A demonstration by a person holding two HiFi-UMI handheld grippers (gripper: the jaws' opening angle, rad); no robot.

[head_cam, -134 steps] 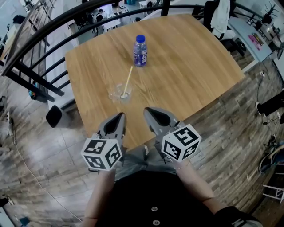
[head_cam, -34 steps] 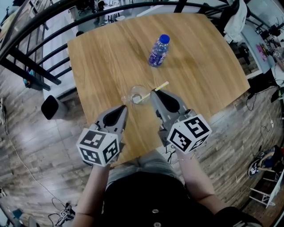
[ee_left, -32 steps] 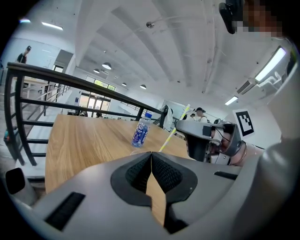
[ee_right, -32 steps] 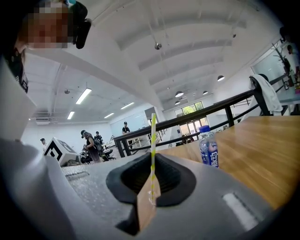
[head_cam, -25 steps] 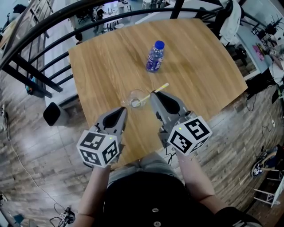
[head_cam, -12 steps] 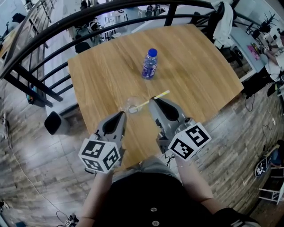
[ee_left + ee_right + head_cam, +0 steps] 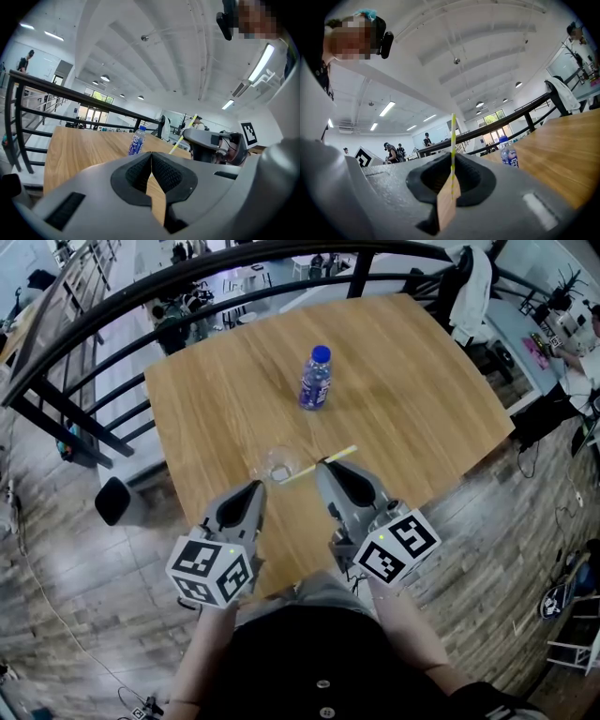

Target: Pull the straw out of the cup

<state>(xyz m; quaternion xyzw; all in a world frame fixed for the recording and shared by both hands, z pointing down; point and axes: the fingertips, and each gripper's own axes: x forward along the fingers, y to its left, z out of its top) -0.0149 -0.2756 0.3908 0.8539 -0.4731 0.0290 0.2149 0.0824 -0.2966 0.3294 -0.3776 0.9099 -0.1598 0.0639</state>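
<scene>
By the front edge of the table (image 7: 422, 381), your right gripper (image 7: 322, 463) pinches the straw (image 7: 343, 453), your left gripper (image 7: 255, 486) is pressed together and empty, and dragging sideways could topple the unheld cup (image 7: 276, 465).

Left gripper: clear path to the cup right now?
Probably yes. The left gripper sits just short of the cup, only bare table between. The straw, clamped in the right gripper, slants away to the other side. Left jaws are shut, so they'd need opening first.
</scene>
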